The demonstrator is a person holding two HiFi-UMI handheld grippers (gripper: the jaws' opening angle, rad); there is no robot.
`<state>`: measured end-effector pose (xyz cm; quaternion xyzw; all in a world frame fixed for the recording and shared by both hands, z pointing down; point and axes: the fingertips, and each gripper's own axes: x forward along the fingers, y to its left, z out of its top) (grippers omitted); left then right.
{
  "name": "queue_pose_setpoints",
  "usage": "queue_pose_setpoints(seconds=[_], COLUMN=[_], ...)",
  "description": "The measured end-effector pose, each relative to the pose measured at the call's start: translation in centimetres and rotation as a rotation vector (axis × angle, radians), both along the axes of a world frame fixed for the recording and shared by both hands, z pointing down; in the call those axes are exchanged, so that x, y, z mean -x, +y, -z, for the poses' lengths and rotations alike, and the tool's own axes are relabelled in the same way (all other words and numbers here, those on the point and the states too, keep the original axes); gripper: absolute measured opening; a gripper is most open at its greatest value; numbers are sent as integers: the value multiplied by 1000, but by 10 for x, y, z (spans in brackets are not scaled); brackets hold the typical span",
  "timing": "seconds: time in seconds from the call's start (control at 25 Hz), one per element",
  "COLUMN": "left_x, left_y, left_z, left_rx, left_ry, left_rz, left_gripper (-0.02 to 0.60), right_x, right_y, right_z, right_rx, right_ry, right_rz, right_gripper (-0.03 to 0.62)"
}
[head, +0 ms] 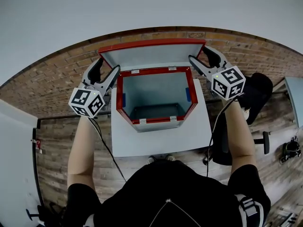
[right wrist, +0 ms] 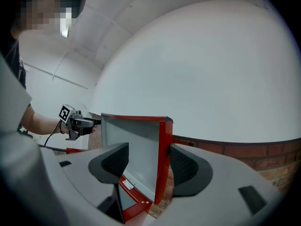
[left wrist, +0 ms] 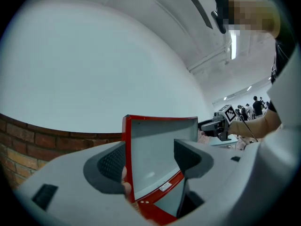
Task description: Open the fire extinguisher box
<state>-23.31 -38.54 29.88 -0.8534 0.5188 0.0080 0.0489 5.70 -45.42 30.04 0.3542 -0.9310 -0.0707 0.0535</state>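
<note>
While the lid [head: 151, 55] of the fire extinguisher box [head: 120, 98] stands raised, we hold the left gripper [head: 106, 69] and right gripper [head: 199, 55] spread-jawed astride its side edges.

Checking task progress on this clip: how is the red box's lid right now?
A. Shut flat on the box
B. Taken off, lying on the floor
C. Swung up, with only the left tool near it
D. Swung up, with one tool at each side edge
D: the lid stands up behind the open box, with the left tool at its left edge and the right tool at its right edge.
</note>
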Motion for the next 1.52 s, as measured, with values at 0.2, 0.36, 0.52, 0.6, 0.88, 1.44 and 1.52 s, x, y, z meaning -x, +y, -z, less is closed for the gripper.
queue_pose_setpoints(seconds=[0.2,0.36,0.52,0.6,0.88,1.44,1.52], left_x=[4,8,10,11,13,21,24], left_y=[-24,-44,-61,-67,-79,-67,-57], left_z=[1,0,-3,-5,-9,1,8], left_rx=[17,39,61,69,74,75,53], left_ry=[-7,-19,-22,-17,-17,-20,-7], left_rz=[1,-4,-1,2,3,55,83], left_gripper=[365,365,365,365,365,365,365], right_x=[5,10,14,16,19,3,-5], right_y=[-27,-49,-66,-72,-89,-78,-67], right_z=[-1,-3,-8,-10,-16,2,14], right_rx=[6,17,29,35,43,11,-9], right_ry=[-2,2,-1,-3,-15,-24,-44], right_rz=[-20,-40,-60,-65,-87,-139,-151], right_gripper=[276,276,276,276,276,277,276])
